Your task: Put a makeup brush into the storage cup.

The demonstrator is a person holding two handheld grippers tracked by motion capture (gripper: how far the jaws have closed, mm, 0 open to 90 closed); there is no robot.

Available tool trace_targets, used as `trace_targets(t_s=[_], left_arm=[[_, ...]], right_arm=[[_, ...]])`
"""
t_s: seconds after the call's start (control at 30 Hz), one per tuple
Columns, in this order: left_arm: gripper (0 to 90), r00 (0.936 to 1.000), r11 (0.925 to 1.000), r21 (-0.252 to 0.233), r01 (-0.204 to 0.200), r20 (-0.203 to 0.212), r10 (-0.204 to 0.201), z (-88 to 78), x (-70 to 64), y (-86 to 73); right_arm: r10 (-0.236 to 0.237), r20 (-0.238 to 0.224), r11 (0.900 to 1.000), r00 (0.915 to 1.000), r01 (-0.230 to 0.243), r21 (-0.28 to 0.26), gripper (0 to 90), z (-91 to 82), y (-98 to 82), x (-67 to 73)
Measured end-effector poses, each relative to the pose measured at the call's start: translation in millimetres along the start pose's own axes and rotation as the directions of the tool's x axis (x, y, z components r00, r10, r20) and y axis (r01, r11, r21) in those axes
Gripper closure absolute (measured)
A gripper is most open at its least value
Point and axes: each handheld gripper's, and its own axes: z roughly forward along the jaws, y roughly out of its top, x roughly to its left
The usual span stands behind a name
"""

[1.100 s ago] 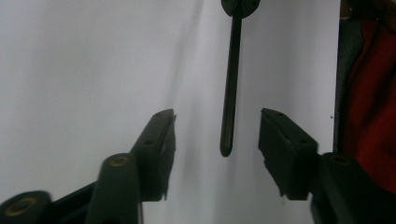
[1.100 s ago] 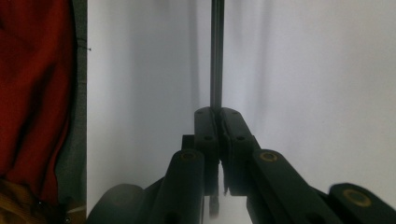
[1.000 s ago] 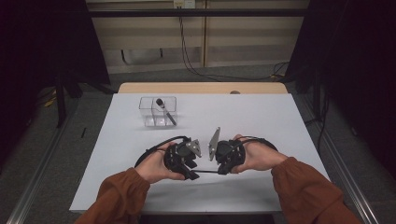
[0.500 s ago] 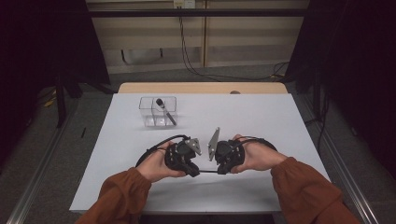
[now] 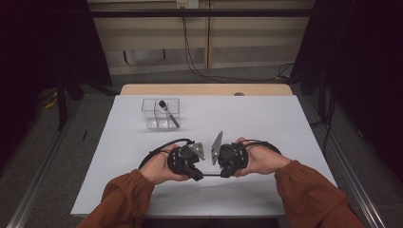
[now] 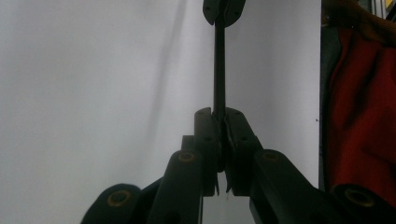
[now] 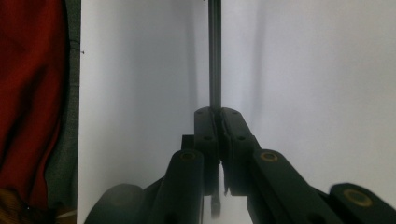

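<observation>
A thin black rod (image 5: 211, 175) spans level between my two grippers, just above the white table (image 5: 266, 123). My left gripper (image 5: 200, 176) is shut on one end of it, and its jaws have just been closing onto it. In the left gripper view the rod (image 6: 218, 70) runs from my left gripper (image 6: 218, 114) up to the right gripper (image 6: 224, 10). My right gripper (image 5: 223, 175) is shut on the other end. In the right gripper view the rod (image 7: 214, 56) rises out of the pressed-together jaws of my right gripper (image 7: 215, 112).
A clear plastic box (image 5: 151, 118) stands at the back left of the table with a black pen (image 5: 167, 112) leaning inside it. Rust-red sleeves (image 5: 309, 199) come in from the near edge. Cables hang behind the table's wooden far edge (image 5: 204, 89).
The left gripper's jaws have drawn together on the rod. Both hands have kept their places, and the right gripper has stayed shut on the rod.
</observation>
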Motion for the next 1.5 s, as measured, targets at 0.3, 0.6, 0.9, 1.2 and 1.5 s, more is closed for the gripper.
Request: trace_targets(t_s=[0.3, 0.6, 0.9, 1.2, 1.5], left_arm=[[85.7, 0.9996, 0.9995, -0.017, 0.025, 0.014, -0.025, -2.0, 3.4, -0.9], [85.7, 0.9994, 0.9989, -0.033, 0.033, -0.007, -0.033, -4.3, 4.8, -4.4], [85.7, 0.9991, 0.9981, -0.05, 0.037, -0.019, -0.038, -9.6, 5.5, -8.2], [85.6, 0.9984, 0.998, -0.052, 0.036, -0.041, -0.038, -14.6, 1.5, -15.9], [85.6, 0.9958, 0.9945, -0.075, 0.073, -0.049, -0.077, -19.3, 4.8, -31.6]], right_arm=[[0.005, 0.018, 1.0, 0.9998, -0.004, -0.03, 79.9, -1.5, -3.2, -2.2], [0.04, 0.009, 0.996, 0.9991, -0.04, -0.082, 70.4, -1.6, -8.7, -5.2], [0.079, 0.021, 0.987, 0.9966, -0.076, -0.141, 50.0, -10.0, -17.8, -7.4], [0.127, 0.032, 0.978, 0.9914, -0.12, -0.171, 32.0, -11.0, -28.4, -7.5], [0.157, 0.03, 0.968, 0.9871, -0.147, -0.205, 18.9, -7.2, -39.3, -7.3]])
